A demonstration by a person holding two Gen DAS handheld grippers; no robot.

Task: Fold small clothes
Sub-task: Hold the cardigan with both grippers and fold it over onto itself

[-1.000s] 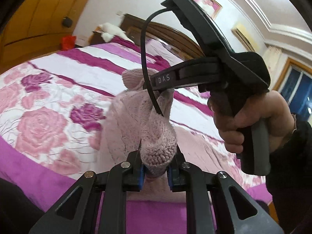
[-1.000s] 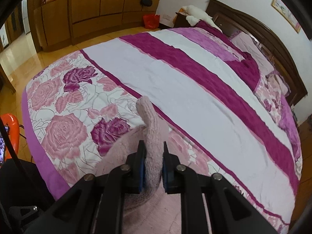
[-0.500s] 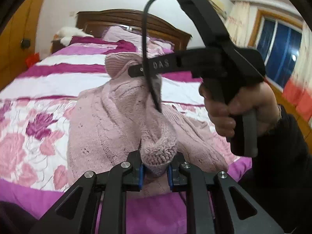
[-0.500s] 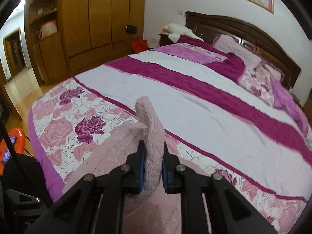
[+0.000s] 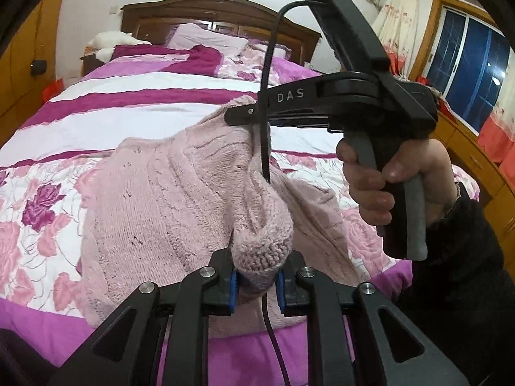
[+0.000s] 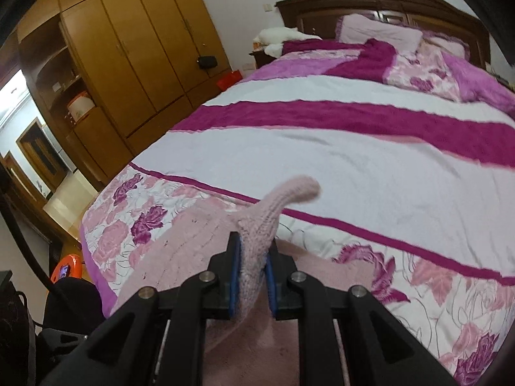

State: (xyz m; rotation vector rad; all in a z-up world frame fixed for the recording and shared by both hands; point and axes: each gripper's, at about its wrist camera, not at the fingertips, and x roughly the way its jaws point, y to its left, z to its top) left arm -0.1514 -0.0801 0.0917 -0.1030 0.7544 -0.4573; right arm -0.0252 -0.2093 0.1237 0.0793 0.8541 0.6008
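The pink sweater [image 5: 167, 199] now hangs wider — both claws, left [image 5: 256, 284] and right [image 6: 252, 276], still pinch it, right claw at 2 o'clock, ready to lay flat on the bed [image 6: 354, 160].

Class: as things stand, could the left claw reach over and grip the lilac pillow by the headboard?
Probably not: the left claw is shut on the pink sweater, and the pillow lies at the far end of the bed.
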